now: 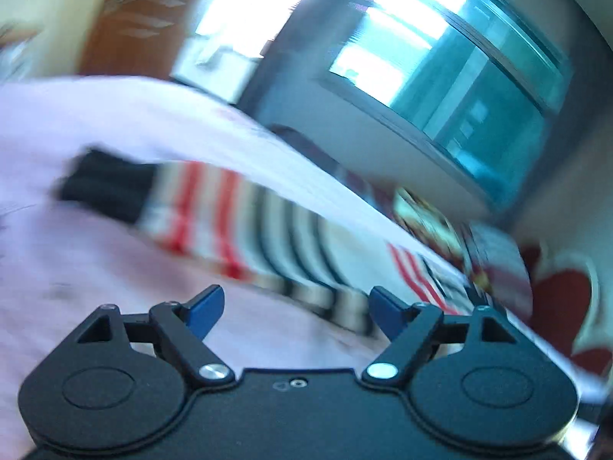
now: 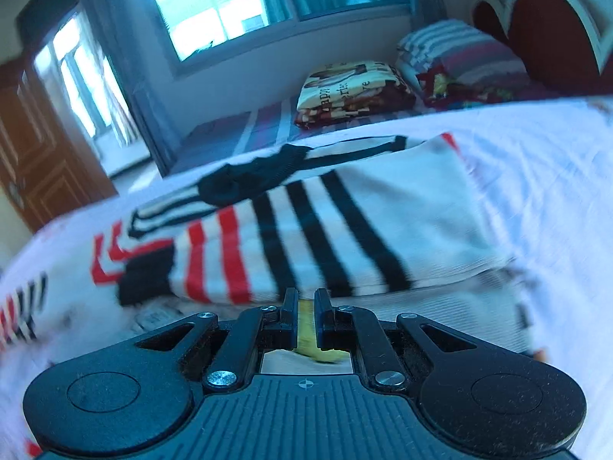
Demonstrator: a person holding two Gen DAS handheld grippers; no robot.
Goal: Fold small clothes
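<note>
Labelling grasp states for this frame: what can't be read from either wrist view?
- Left wrist: motion blur smears the striped knit garment; fold edges unreadable.
- Right wrist: right hand-held gripper nearly shut; its own fingers hide any pinched cloth.
- Yellow strip between them: unidentifiable.

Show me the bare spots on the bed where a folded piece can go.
Bare white sheet lies right of the striped sweater, up to the bed's edge. A smaller patch shows left of its black cuff. Crowded: the far end, where the folded blankets and pillow sit against the headboard.
</note>
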